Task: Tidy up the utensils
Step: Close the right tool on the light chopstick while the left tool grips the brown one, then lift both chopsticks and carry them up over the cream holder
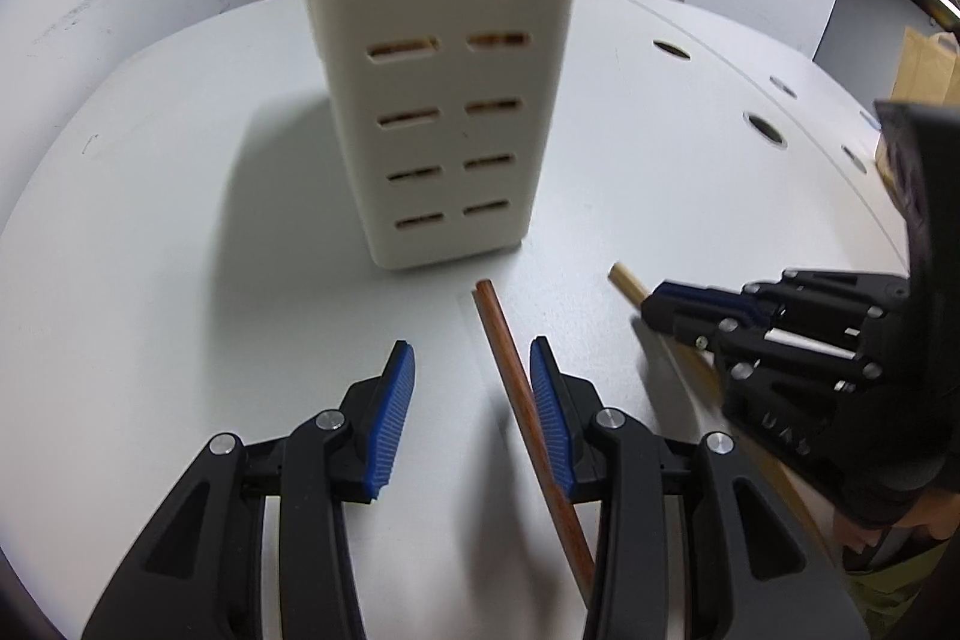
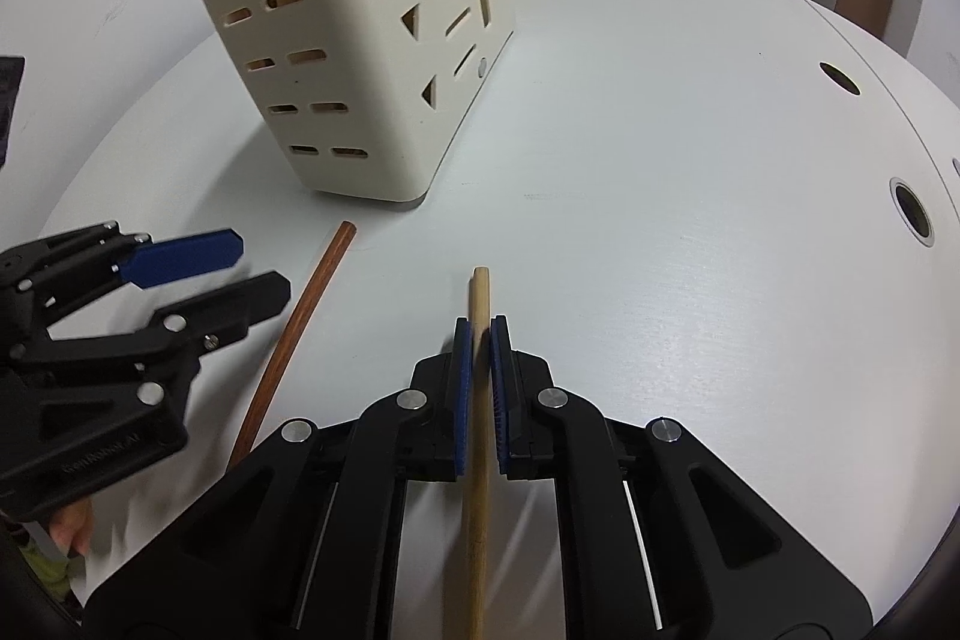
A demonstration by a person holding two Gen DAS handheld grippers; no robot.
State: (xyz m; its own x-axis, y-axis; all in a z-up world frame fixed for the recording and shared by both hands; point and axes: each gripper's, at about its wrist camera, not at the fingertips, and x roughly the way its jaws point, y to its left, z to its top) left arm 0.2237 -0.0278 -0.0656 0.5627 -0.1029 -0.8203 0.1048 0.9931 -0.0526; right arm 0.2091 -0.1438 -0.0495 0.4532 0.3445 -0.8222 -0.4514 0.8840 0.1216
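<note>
A cream slotted utensil holder [image 1: 444,70] [image 2: 336,40] stands upright on the white table [image 1: 180,220], with wooden sticks showing through its slots. A reddish-brown chopstick [image 1: 516,394] [image 2: 300,316] lies flat on the table in front of it. My left gripper [image 1: 474,352] [image 2: 261,268] is open and straddles this chopstick. The stick runs close along the right pad and stays clear of the left one. My right gripper [image 2: 480,325] [image 1: 654,307] is shut on a pale wooden chopstick [image 2: 479,292] [image 1: 624,280], whose tip pokes out past the pads.
Round cable holes [image 2: 912,214] [image 1: 765,128] sit in the table's far right part. A brown paper bag [image 1: 924,64] stands beyond the table edge. Part of a person's hand [image 2: 72,526] shows behind the left gripper. Bare tabletop [image 2: 660,130] spreads to the holder's right.
</note>
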